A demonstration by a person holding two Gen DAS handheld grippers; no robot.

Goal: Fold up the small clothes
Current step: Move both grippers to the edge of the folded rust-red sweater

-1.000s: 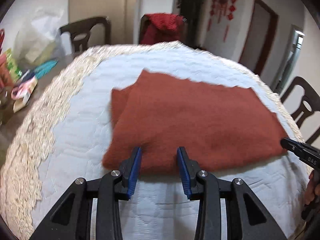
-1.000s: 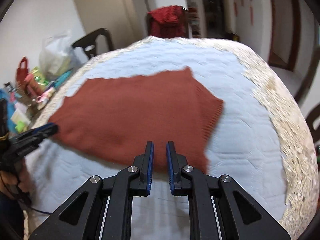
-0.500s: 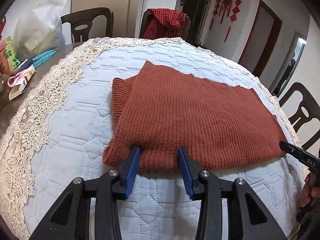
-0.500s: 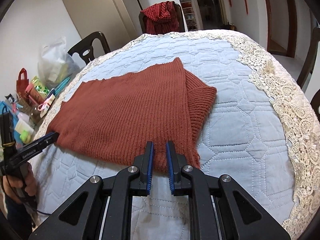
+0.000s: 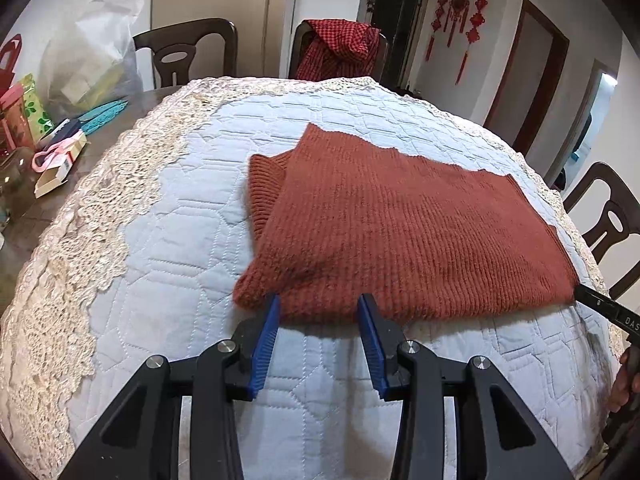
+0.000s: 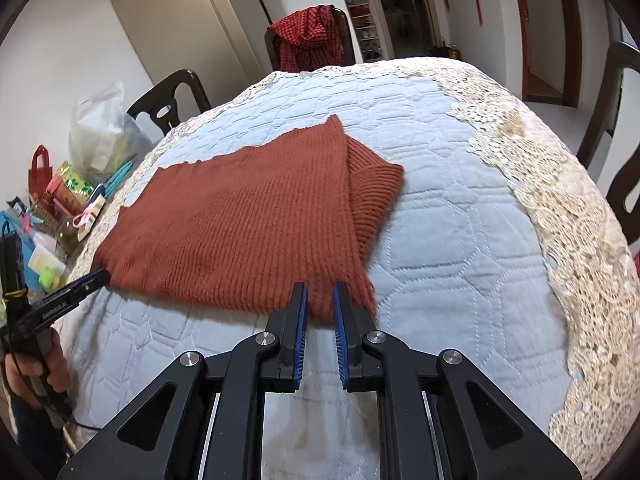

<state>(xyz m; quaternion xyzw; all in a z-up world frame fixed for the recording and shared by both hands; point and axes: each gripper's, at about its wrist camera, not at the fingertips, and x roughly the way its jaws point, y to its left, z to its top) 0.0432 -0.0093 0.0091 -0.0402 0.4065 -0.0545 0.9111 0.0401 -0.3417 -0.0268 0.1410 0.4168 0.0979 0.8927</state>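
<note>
Rust-red knit sweater [image 5: 400, 224] lies folded once on the quilted worktop [image 5: 192, 216]; further folds remain. Left gripper [image 5: 318, 310] fingers apart, right gripper [image 6: 320, 300] fingers narrowly apart, both at its near edge.

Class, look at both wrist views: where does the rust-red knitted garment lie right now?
The knitted garment lies flat on the quilted table cover, just ahead of both tongs: the left tongs and right tongs sit at its near edge.
</note>
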